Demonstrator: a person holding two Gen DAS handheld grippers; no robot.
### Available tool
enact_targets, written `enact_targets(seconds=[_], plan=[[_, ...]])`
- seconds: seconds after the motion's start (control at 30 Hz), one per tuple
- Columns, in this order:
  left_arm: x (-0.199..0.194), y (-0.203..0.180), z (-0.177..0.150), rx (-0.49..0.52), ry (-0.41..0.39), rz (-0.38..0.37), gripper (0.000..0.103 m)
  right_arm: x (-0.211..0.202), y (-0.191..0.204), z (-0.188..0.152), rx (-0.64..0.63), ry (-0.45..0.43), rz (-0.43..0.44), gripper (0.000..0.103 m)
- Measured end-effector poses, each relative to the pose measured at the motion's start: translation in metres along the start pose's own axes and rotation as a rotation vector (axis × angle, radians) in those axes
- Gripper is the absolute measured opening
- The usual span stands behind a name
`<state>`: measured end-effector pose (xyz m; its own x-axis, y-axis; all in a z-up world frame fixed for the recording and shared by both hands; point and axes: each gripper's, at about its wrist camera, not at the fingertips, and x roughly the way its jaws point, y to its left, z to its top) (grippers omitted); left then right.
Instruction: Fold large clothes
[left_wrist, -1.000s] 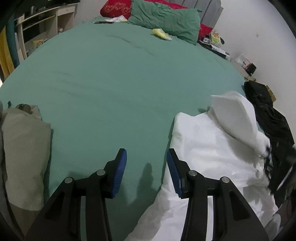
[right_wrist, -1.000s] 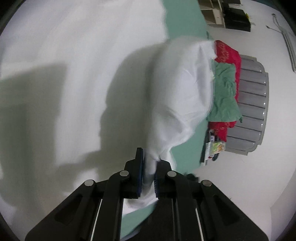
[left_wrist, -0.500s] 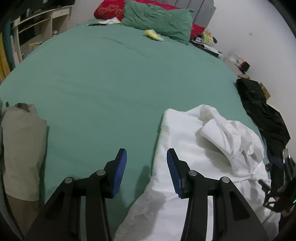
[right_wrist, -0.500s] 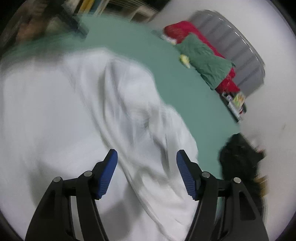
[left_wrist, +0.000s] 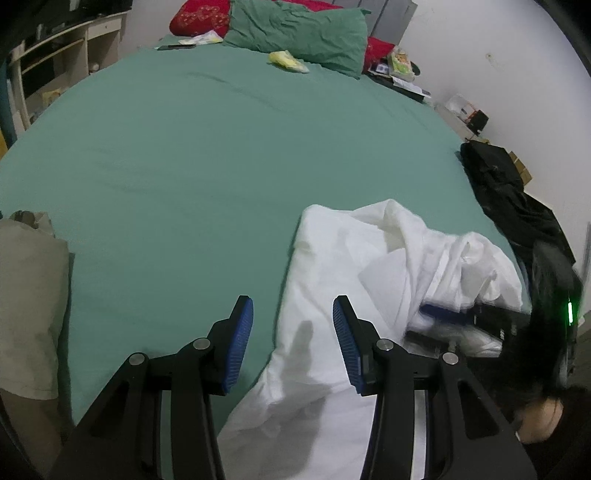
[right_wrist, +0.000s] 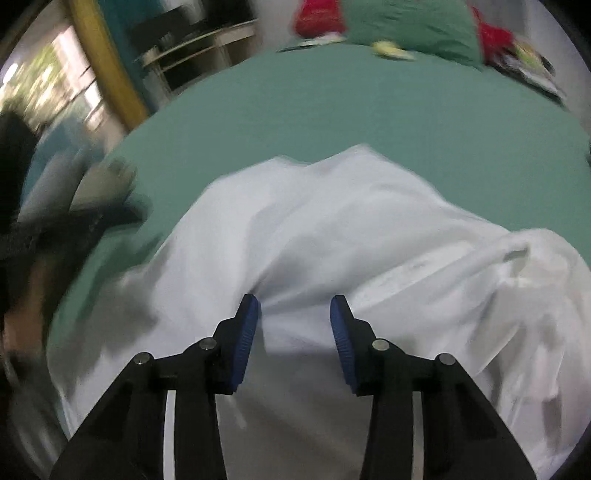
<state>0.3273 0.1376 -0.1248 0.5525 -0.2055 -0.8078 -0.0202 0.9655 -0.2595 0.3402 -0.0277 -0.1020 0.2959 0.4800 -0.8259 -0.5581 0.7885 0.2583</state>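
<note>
**A:** Your garment (left_wrist: 343, 273) is white, thin and limp, lying crumpled on the near right part of the bed (left_wrist: 207, 147). It looks light, and it will sag and slide rather than hold a shape, so expect any lifted part to drape and drag the rest along.

**B:** Where do you want me to take hold?

**A:** At an edge or corner, not the bunched middle. The long left edge, running from the far corner down toward you, looks the cleanest line. The right side is heaped in loose folds, and I cannot tell a sleeve from a hem there.

**B:** And the grippers?

**A:** Your left gripper (left_wrist: 293, 332) hangs with jaws apart and nothing between them, over that left edge, half above cloth and half above sheet. Your right gripper (right_wrist: 293, 328) is over the middle of the garment, its jaws closing; cloth swells up just ahead of the pads (right_wrist: 245, 332), but I judge they are not pressing it yet. That view is blurred, so take it cautiously.

**B:** Room to work?

**A:** Plenty to the left and far side: open green sheet up to the pillow (left_wrist: 295, 29). A beige cloth (left_wrist: 29, 302) sits at the left edge, and dark clothes (left_wrist: 513, 206) lie along the right edge, close to your garment. Spread leftward, away from them.
</note>
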Motion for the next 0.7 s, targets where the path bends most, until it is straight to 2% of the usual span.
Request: enact_targets(seconds=[0.1,0.2,0.27,0.37,0.4,0.47,0.53,0.7], plan=[[0.001,-0.007,-0.001,0.011,-0.003,-0.009,0.048,-0.016,0.018,-0.012,-0.068,-0.001,-0.025,0.041],[0.005,-0.015,-0.007,0.029,0.004,-0.01,0.048,-0.055,0.019,-0.019,-0.109,-0.132,-0.116,0.041],[0.009,-0.019,-0.01,0.038,0.013,-0.006,0.048,-0.072,0.003,-0.016,-0.099,-0.185,-0.206,0.042],[0.015,-0.024,-0.015,0.049,0.018,-0.009,0.048,-0.074,-0.048,-0.008,0.036,-0.177,-0.257,0.042],[0.016,-0.026,-0.016,0.051,0.018,-0.011,0.048,-0.074,-0.066,-0.009,0.101,-0.17,-0.254,0.042],[0.02,-0.03,-0.017,0.053,0.018,-0.023,0.048,-0.07,-0.102,-0.029,0.233,-0.128,-0.18,0.042],[0.024,-0.035,-0.017,0.062,0.027,-0.034,0.048,-0.059,-0.115,-0.046,0.276,-0.073,-0.129,0.041],[0.033,-0.047,-0.023,0.098,0.05,-0.02,0.048,-0.058,-0.094,-0.076,0.136,-0.034,-0.143,0.041]])
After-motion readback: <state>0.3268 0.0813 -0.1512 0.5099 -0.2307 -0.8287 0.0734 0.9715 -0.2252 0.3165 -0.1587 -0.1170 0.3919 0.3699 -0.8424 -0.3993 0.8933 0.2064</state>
